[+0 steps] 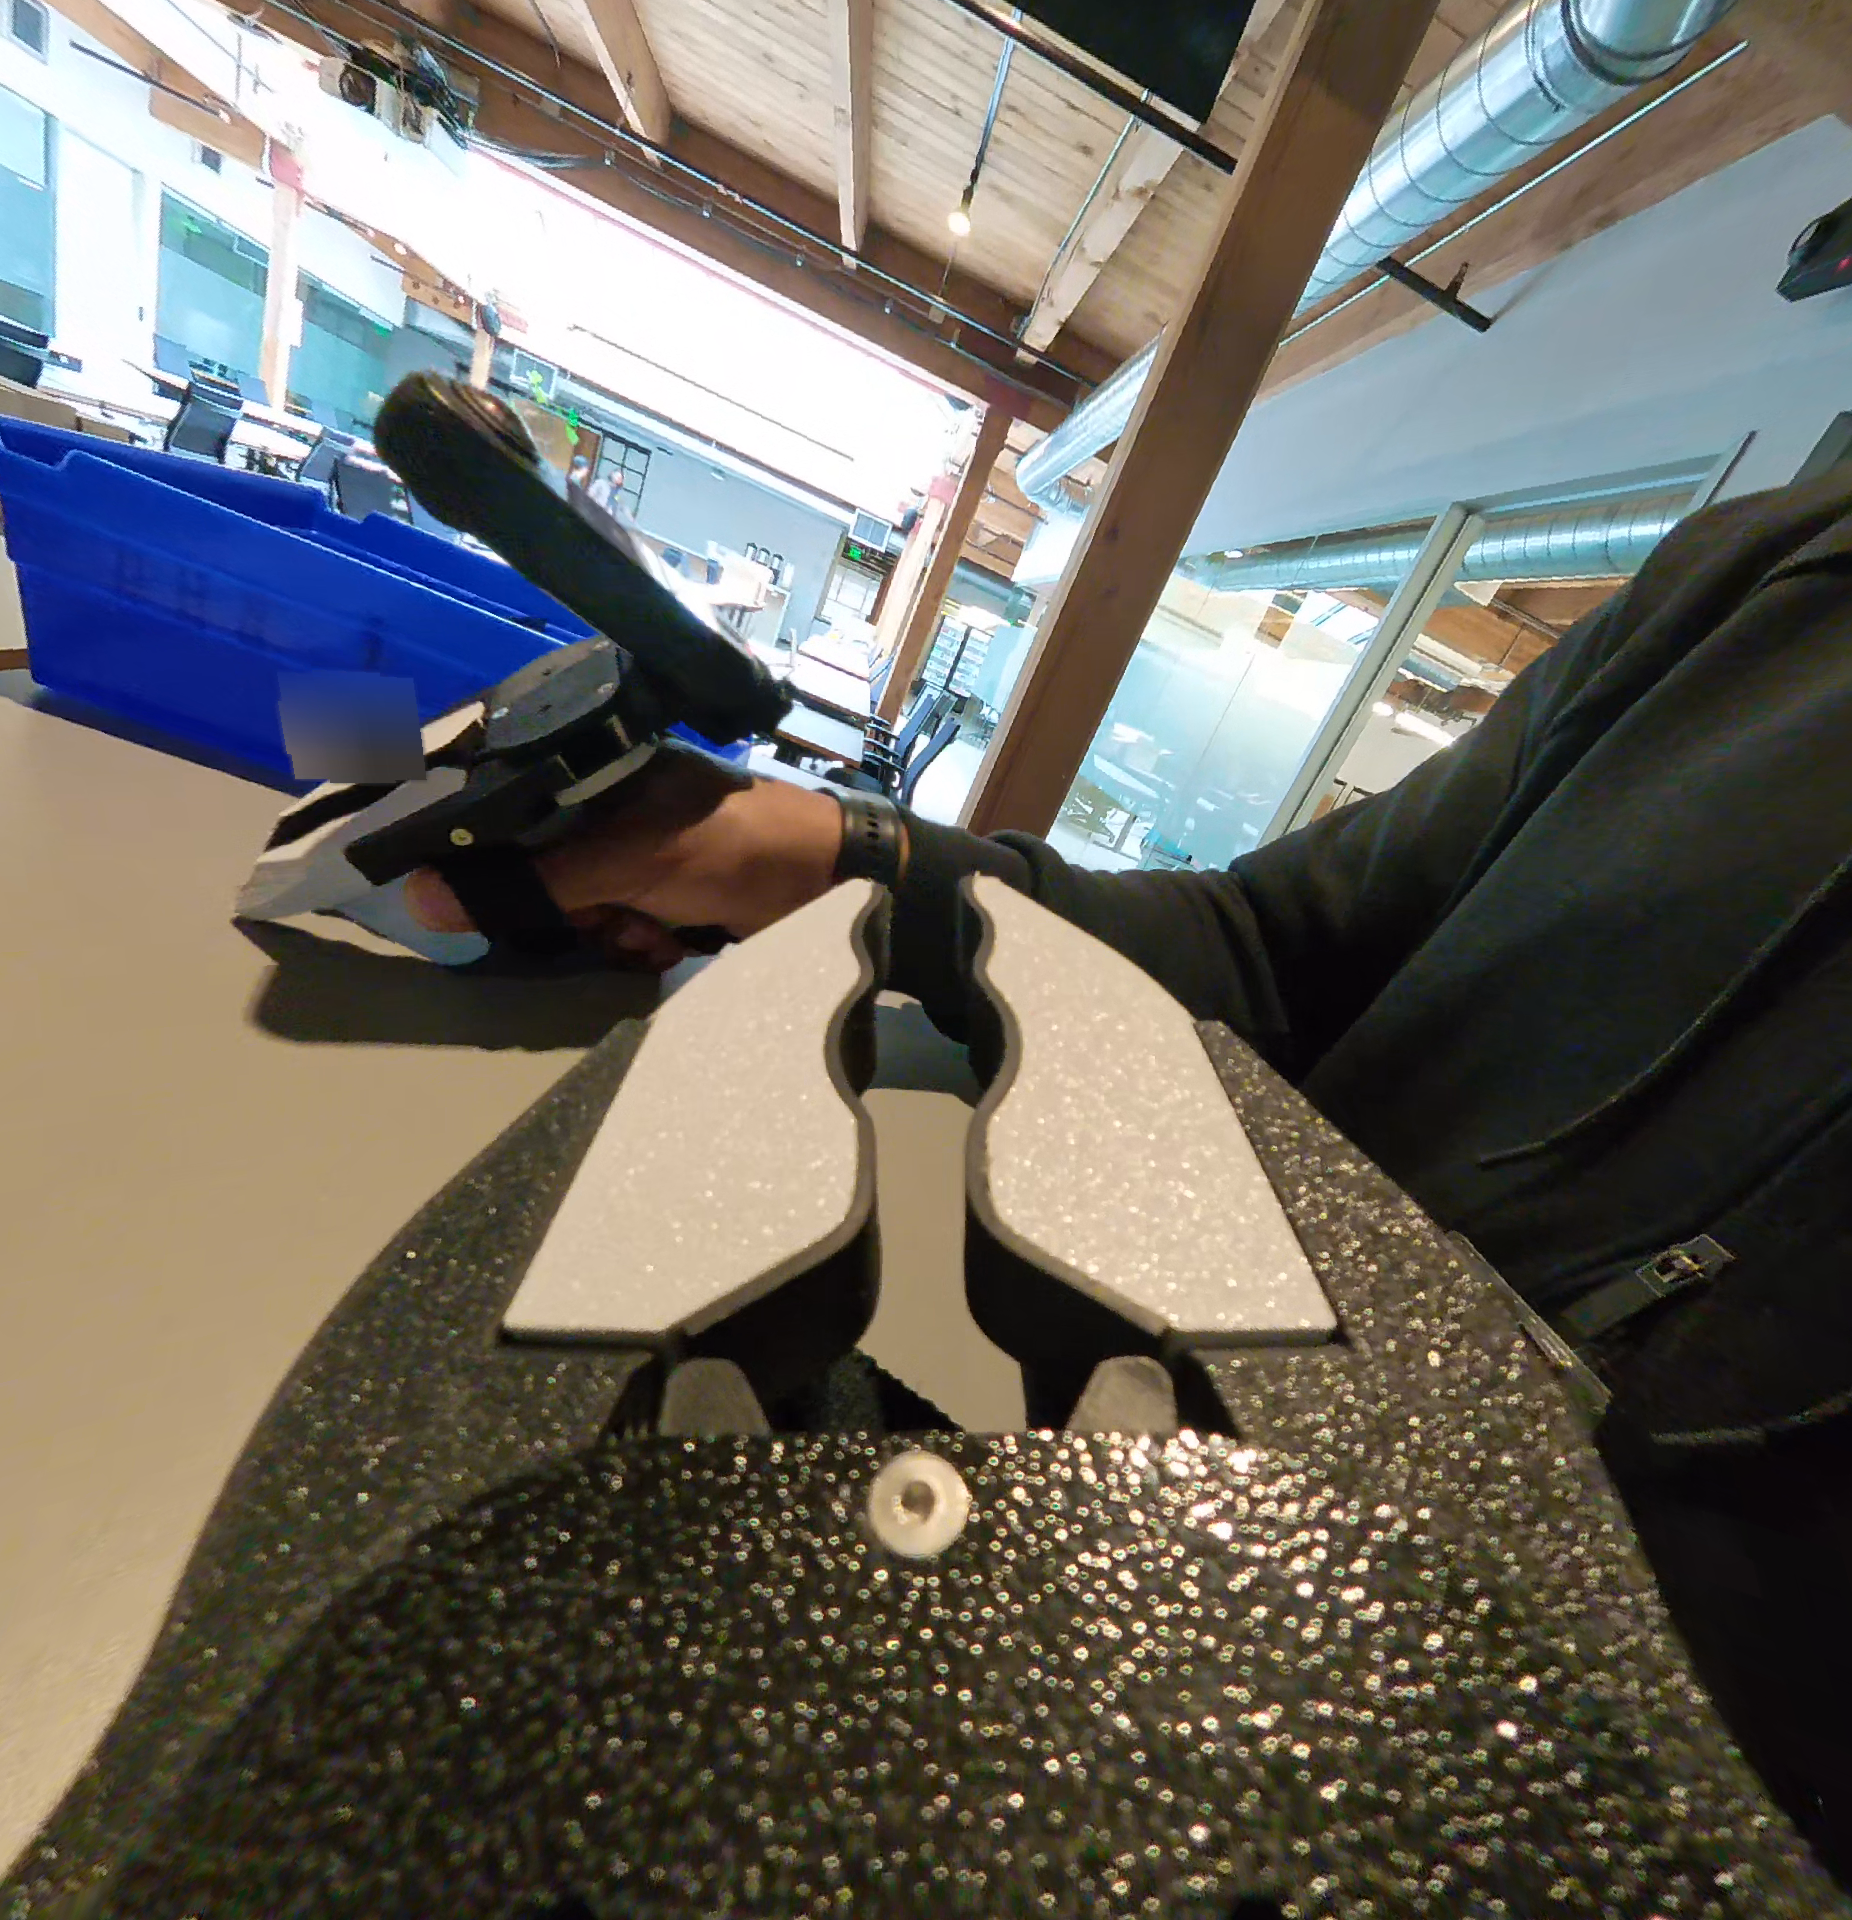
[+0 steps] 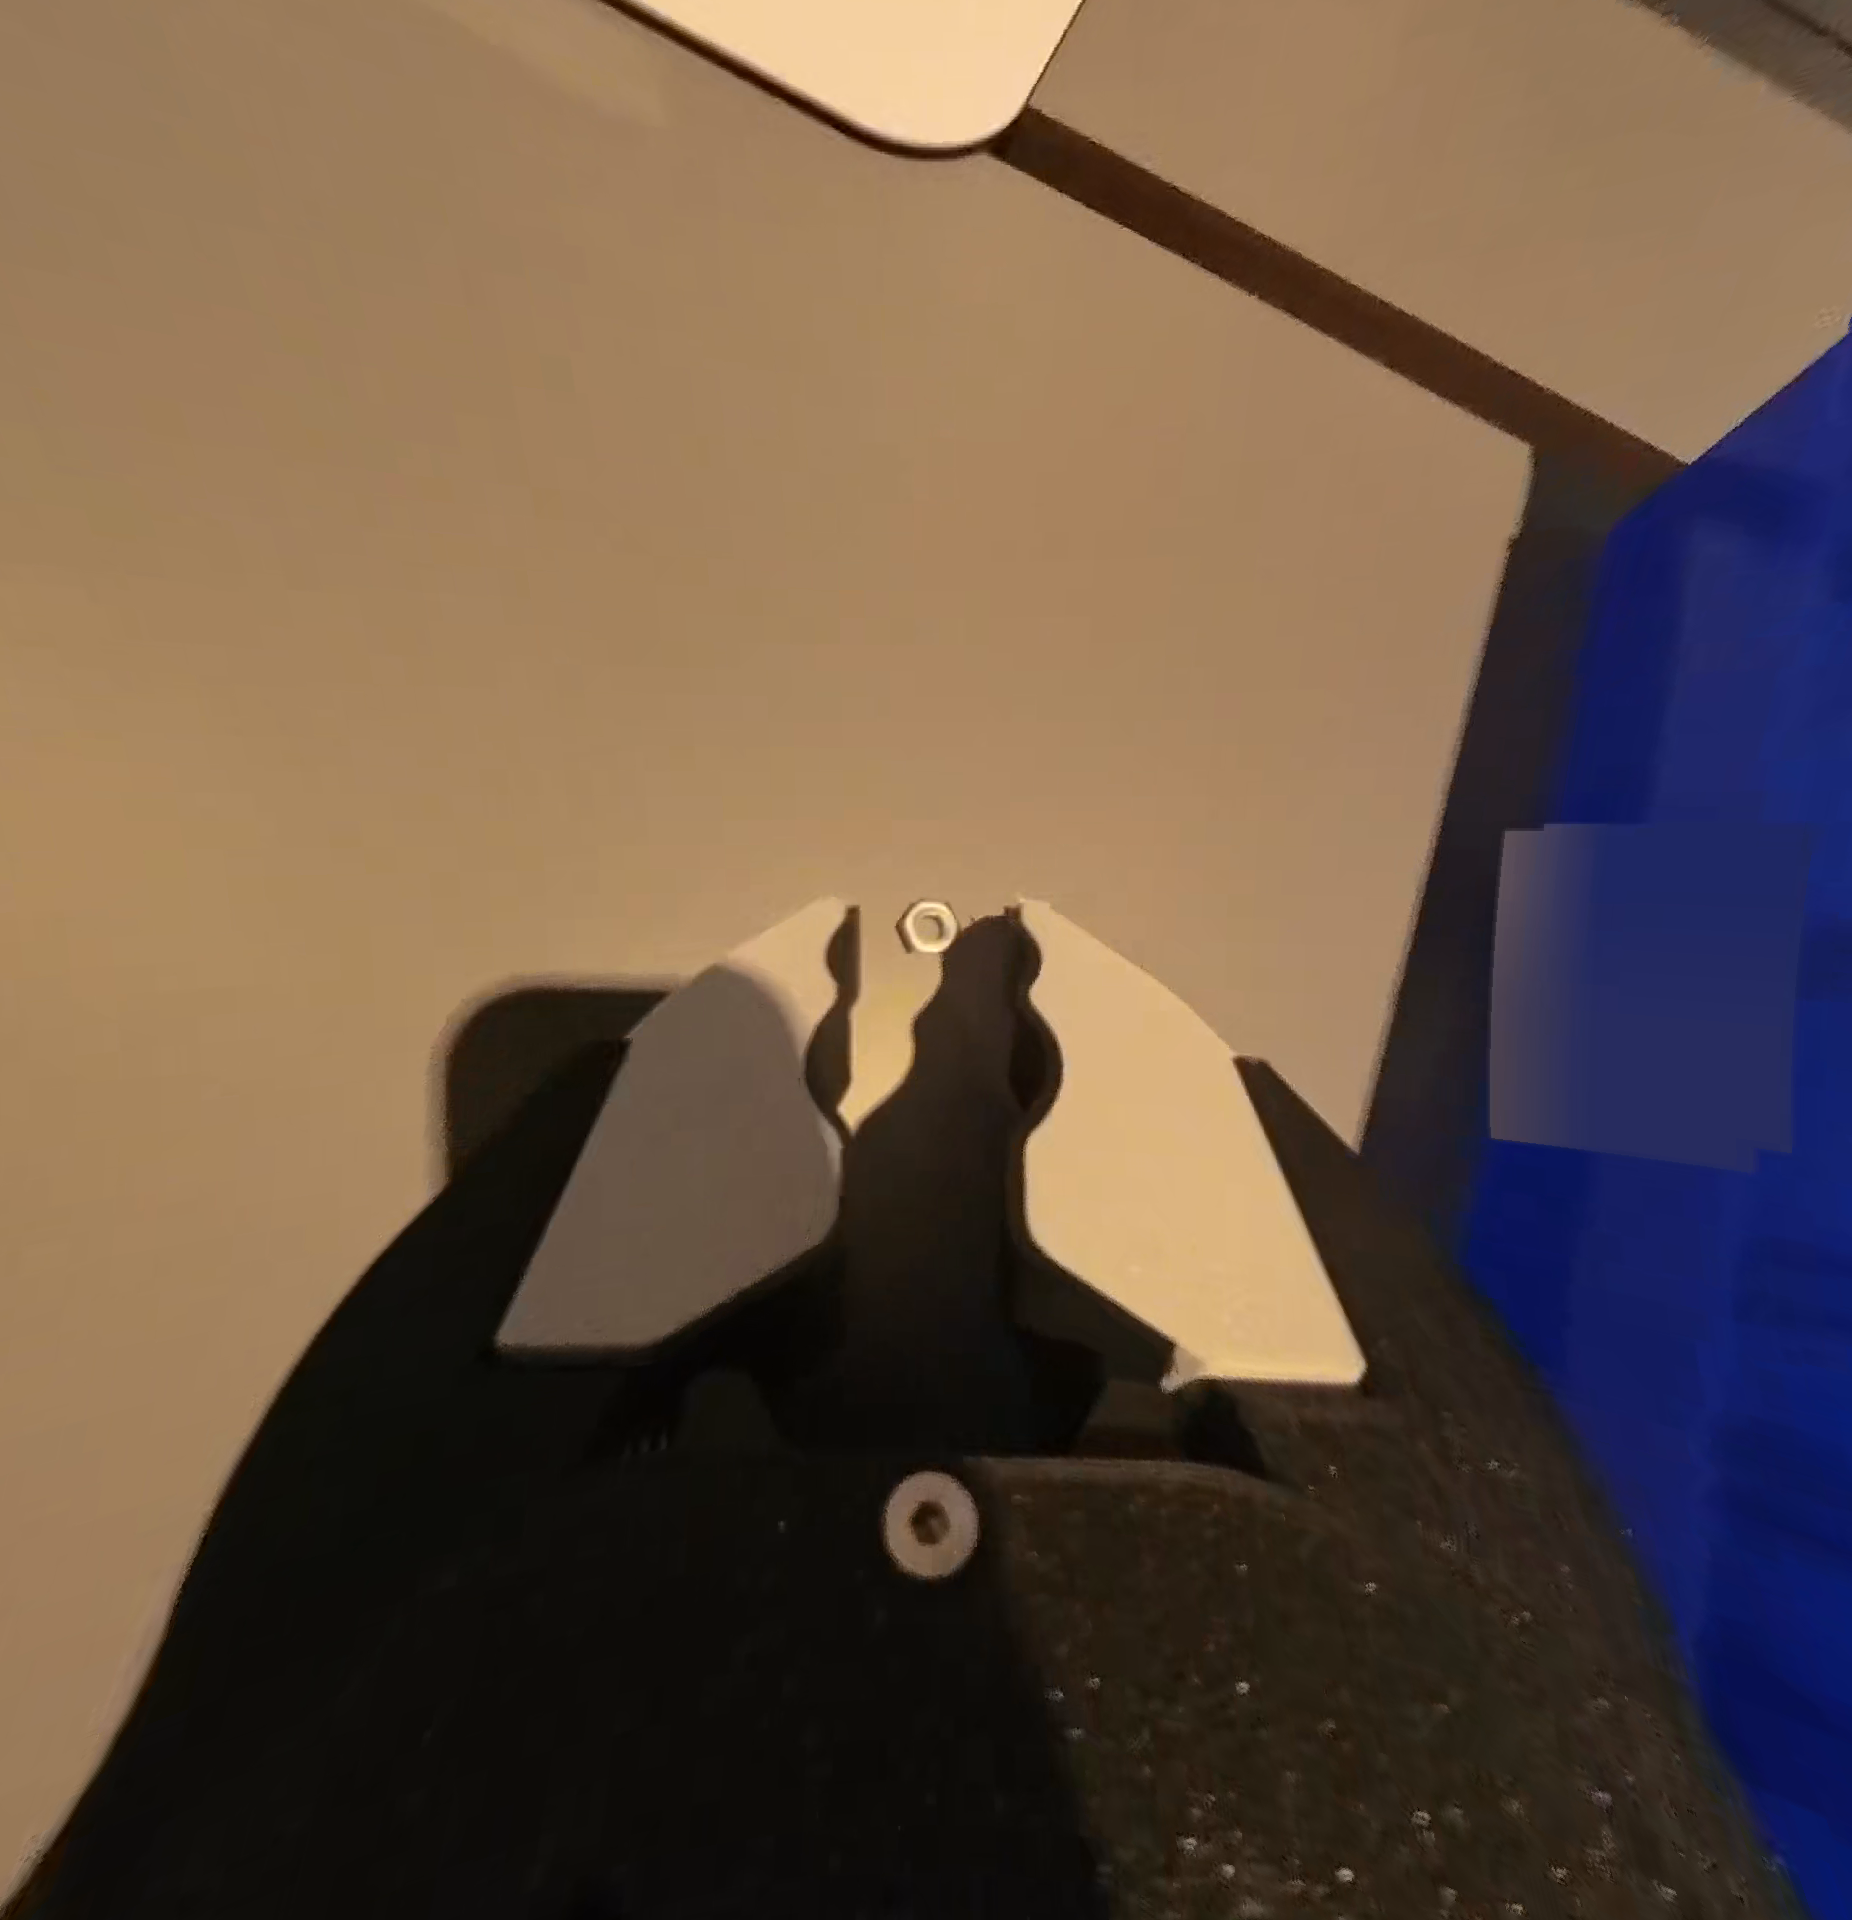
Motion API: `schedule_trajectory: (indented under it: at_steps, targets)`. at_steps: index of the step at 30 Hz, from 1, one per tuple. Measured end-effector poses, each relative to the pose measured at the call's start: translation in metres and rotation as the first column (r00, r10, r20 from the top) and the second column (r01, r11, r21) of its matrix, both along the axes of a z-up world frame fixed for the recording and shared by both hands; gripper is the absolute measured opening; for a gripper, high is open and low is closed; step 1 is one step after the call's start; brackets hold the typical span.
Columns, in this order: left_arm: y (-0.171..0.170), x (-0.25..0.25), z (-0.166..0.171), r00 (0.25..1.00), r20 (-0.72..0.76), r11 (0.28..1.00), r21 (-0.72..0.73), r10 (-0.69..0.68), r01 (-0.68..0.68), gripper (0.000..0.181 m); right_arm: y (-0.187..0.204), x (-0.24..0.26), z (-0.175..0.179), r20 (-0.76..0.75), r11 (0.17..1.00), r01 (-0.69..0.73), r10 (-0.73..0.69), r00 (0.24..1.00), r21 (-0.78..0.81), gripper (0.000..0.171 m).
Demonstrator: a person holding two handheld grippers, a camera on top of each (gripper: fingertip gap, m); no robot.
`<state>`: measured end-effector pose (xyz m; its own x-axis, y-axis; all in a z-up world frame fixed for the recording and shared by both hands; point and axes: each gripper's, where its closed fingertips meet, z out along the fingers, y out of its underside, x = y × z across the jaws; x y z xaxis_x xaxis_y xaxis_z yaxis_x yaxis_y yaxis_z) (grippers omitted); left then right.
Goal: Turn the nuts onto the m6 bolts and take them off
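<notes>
A small silver hex nut (image 2: 927, 925) lies flat on the tan table (image 2: 589, 571). My right gripper (image 2: 932, 914) is open, tips down at the table on either side of the nut, with small gaps to it. In the left wrist view the right gripper (image 1: 262, 899) rests tip-down on the table, held by a hand (image 1: 683, 862). My left gripper (image 1: 929, 904) is open and empty, raised above the table (image 1: 174, 1143) and pointing toward that hand's wrist. No bolt shows in either view.
A blue plastic bin (image 1: 226, 603) stands on the table just behind the right gripper; it fills the right side of the right wrist view (image 2: 1680, 935). The table's far edge and a pale rounded surface (image 2: 880, 62) lie ahead. A person's dark sleeve (image 1: 1473, 987) is at right. Some 25 cm of space lies between my two pairs of fingers.
</notes>
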<state>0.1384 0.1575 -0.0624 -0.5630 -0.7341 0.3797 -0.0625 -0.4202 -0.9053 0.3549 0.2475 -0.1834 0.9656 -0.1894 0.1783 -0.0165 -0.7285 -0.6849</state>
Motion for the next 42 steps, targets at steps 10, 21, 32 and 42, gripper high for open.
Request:
schedule_trajectory:
  at_steps: [10, 21, 32, 42]
  targets:
    - [0.002, -0.002, 0.002, 1.0, 0.008, 1.0, -0.019, -0.006, 0.006, 0.011, -0.006, 0.0, 0.019, 0.038, 0.997, -0.032, 0.03, 0.999, 0.072, 0.009]
    - [0.003, -0.002, 0.002, 1.0, 0.013, 1.0, -0.026, -0.004, 0.004, 0.011, -0.08, -0.017, 0.166, 0.094, 0.926, -0.063, 0.03, 0.995, 0.371, 0.0]
    - [0.002, -0.003, 0.003, 1.0, 0.018, 1.0, -0.025, -0.004, 0.004, 0.011, -0.01, -0.007, 0.064, -0.038, 0.949, -0.082, 0.098, 0.995, 0.304, 0.039]
    - [0.006, -0.005, 0.005, 1.0, 0.029, 0.998, -0.057, -0.011, 0.013, 0.011, 0.023, 0.02, 0.005, 0.061, 0.993, -0.116, 0.114, 0.992, 0.037, 0.045]
